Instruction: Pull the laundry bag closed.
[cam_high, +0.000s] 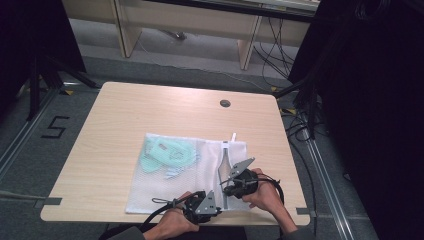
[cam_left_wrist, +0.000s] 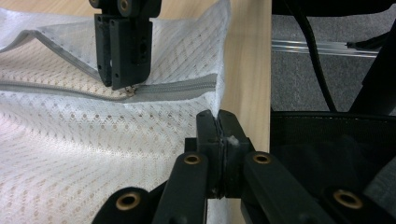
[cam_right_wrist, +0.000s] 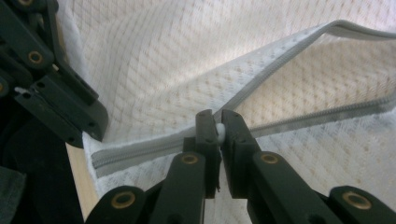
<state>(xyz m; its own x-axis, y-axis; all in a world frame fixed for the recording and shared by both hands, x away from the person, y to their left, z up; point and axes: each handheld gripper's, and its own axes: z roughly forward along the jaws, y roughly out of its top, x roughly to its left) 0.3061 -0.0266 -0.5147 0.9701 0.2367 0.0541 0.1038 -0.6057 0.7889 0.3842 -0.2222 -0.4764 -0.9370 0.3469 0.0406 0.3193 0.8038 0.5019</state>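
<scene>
A white mesh zip bag (cam_high: 165, 186) lies flat on the wooden table (cam_high: 115, 125), with a pale green item (cam_high: 167, 154) inside its far left part. A grey zipper (cam_left_wrist: 173, 88) runs along the bag's right side and gapes open beyond the slider (cam_high: 223, 165). My left gripper (cam_left_wrist: 218, 119) is shut on the bag's near edge just below the zipper's end; the high view places it (cam_high: 217, 208) at the table's front. My right gripper (cam_right_wrist: 215, 122) is shut on the white zipper pull (cam_right_wrist: 220, 131), close to the zipper's near end, a short way from the left gripper (cam_right_wrist: 91, 130).
A round cable grommet (cam_high: 225, 103) sits near the table's far edge. The table's right edge (cam_left_wrist: 247, 70) lies close beside the bag. Cables and dark stands (cam_high: 305, 100) crowd the floor to the right. A floor mark "5" (cam_high: 54, 127) is at left.
</scene>
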